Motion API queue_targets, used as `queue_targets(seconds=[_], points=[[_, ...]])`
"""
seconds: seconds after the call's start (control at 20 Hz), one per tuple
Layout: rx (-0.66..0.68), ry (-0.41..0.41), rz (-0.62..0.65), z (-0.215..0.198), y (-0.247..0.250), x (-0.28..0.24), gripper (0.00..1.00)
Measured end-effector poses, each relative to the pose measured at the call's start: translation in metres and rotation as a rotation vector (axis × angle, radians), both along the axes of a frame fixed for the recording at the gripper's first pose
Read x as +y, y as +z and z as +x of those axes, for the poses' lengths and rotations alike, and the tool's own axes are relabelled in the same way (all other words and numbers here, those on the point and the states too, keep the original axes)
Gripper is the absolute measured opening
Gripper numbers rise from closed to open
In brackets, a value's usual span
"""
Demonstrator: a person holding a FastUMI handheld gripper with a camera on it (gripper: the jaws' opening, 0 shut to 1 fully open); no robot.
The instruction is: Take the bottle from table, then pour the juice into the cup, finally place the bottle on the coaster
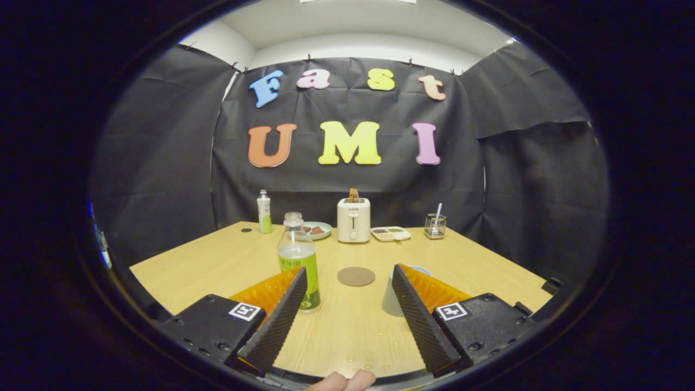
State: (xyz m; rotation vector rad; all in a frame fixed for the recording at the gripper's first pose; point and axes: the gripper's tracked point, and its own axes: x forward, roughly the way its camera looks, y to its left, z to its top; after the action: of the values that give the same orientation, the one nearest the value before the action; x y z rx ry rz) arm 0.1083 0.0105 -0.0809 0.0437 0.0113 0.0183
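**Reaching for the bottle, fingers wide and empty**

Standing by the booth, I see the gripper held low over the table with its fingers spread wide apart, holding nothing and pressing on nothing. The bottle stands upright left of centre in the frame, its lower body just behind the tip of the left finger; whether that finger brushes it I cannot tell from this angle, though it looks slightly apart. The cup sits lower right of centre, mostly hidden behind the right finger, and the round coaster lies near the middle of the frame, between the two fingertips and a little beyond them.

The risk, as I judge it, is alignment: the bottle is off to the left of the gap, not inside it. Pushing straight ahead would likely knock it with the left finger and tip it. Swinging left to centre it could drag the right finger across the cup. A toaster and small dishes stand well back, out of harm's way.
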Motion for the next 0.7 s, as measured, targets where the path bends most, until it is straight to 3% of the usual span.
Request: queue_targets(seconds=[0.3,0.7], points=[[-0.014,0.071,0.022,0.034,-0.013,0.035,1.0],[-0.032,0.056,-0.048,0.084,-0.023,0.077,1.0]])
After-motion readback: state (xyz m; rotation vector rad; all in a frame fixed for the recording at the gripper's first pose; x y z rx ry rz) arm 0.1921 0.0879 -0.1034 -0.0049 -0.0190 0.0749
